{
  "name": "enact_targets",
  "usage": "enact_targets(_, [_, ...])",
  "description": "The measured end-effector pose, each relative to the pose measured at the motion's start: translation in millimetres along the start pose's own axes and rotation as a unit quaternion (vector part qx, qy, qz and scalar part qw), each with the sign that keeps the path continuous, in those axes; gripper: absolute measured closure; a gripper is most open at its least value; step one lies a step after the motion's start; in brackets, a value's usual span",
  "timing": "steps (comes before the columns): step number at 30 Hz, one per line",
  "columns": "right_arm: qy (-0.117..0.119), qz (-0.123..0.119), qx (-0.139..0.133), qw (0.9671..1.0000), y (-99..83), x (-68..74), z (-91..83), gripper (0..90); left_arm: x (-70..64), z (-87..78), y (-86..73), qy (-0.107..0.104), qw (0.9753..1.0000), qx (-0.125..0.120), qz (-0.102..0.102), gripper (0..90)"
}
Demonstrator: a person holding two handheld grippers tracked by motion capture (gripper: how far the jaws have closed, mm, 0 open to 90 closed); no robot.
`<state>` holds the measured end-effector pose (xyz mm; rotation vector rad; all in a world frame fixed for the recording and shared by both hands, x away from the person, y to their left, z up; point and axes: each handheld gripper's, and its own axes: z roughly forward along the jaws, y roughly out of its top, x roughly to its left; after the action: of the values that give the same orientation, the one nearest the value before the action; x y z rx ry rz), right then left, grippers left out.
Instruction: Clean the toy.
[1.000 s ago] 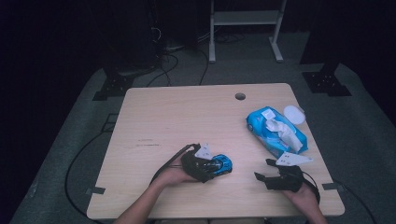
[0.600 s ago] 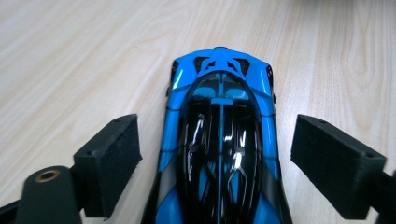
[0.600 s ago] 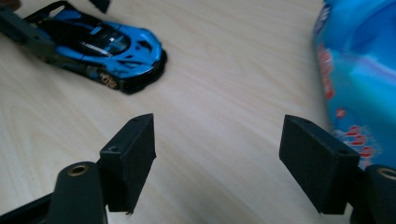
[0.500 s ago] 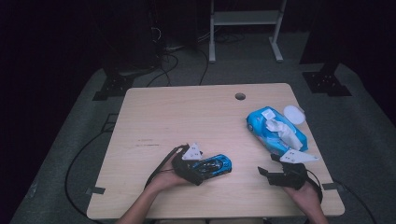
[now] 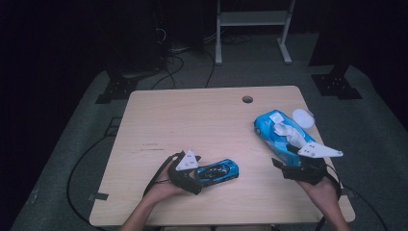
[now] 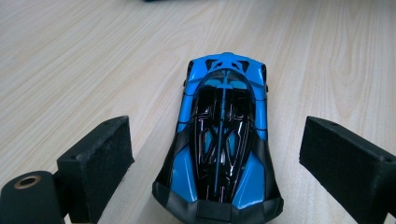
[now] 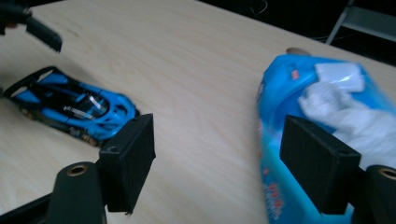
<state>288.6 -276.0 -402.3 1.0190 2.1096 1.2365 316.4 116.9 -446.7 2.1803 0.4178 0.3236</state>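
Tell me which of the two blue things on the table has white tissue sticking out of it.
The blue wipes pack by the right claw; white tissue pokes from its top. The blue toy car has none.

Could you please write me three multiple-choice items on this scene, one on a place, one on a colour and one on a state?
1. Where does the toy car lie?
A. between the left gripper's fingers
B. on the wipes pack
C. on the floor

2. What colour is the car?
A. red and white
B. blue and black
C. yellow

3. How is the right gripper?
A. shut on the car
B. shut on the pack
C. open

Answers:
1 A: in the left gripper view a finger stands on either side of it.
2 B: blue body, black roof.
3 C: its fingers stand wide apart.
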Motion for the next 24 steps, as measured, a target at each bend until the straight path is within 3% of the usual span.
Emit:
enact_targets(10, [-0.032,0.0,-0.002,0.9995,29.0,-37.3,0.4,25.6,-0.4,-0.5,5.6,0.004,1.0,0.0,0.009,9.0])
enact_targets(15, [-0.054,0.007,0.023,0.9983,32.2,-56.3,10.2,26.3,3.6,-2.5,1.9,0.015,0.9998,0.009,0.01,9.0])
enact_targets(19, [-0.076,0.023,0.038,0.9961,26.9,-65.0,22.2,30.5,6.6,-3.3,-4.0,0.015,0.9998,0.011,0.001,9.0])
enact_targets(22, [-0.098,0.034,0.065,0.9925,22.6,-70.1,36.8,35.4,6.0,-3.5,-9.9,0.02,0.9996,0.021,0.007,9.0])
enact_targets(24, [-0.109,0.039,0.077,0.9903,21.4,-71.7,43.5,40.5,5.4,-4.1,-14.3,0.016,0.9997,0.017,-0.003,9.0])
